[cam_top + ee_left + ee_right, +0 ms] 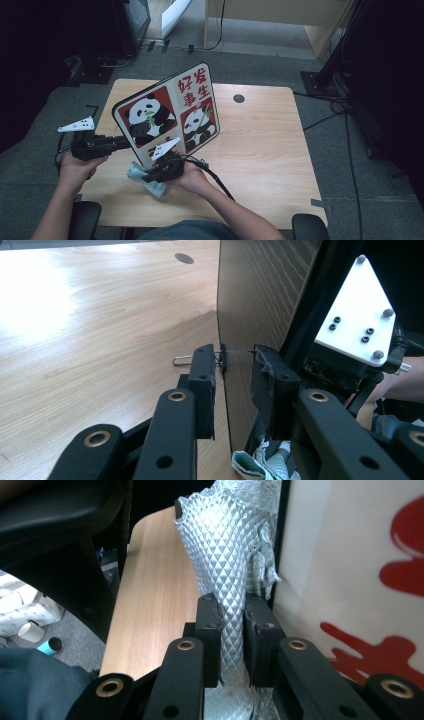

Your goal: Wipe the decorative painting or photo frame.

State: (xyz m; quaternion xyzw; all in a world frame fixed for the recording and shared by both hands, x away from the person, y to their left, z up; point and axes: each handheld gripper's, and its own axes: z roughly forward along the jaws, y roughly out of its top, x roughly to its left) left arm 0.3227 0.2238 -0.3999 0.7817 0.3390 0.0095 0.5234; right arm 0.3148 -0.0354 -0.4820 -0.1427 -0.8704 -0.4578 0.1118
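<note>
Pale waffle cloth [230,555] is pinched in the right gripper [232,610] at six o'clock of the panda board [170,112], whose edge the left gripper [235,360] clamps upright on the table [260,145].

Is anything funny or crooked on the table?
Yes. The panda board isn't lying flat: it stands tilted on its edge, held up by the left gripper clamped on its side. The cloth is scrunched up in the right gripper against the board. Nothing looks spilled or broken.

board [167,112] upright on table [260,150], cloth [150,182] before it
</note>
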